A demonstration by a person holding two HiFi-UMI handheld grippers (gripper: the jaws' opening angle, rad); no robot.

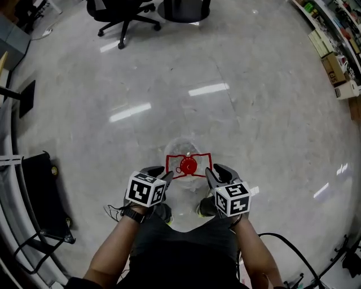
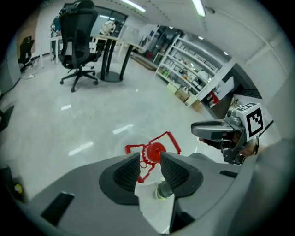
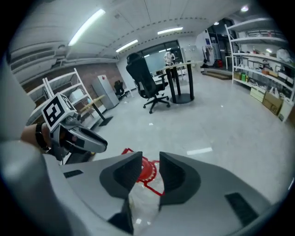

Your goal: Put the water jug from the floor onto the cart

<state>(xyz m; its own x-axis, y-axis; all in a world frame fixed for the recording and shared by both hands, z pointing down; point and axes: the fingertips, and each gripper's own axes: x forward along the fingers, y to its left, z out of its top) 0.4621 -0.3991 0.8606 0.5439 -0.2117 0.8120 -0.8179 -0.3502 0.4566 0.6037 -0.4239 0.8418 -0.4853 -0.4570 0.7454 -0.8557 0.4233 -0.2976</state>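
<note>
Left gripper [image 1: 167, 176], right gripper [image 1: 210, 174]: both with jaws apart, holding nothing, just beside red cap [image 1: 188, 165] of clear water jug [image 1: 180, 147], upright on floor [image 1: 237, 118].

I count one water jug [image 1: 181, 148] with one red cap [image 1: 188, 165], one office chair [image 1: 121, 12], and two claws of mine, the left claw [image 2: 150, 164] and the right claw [image 3: 150, 168].

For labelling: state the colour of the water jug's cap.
Red. The cap shows best in the head view.
</note>
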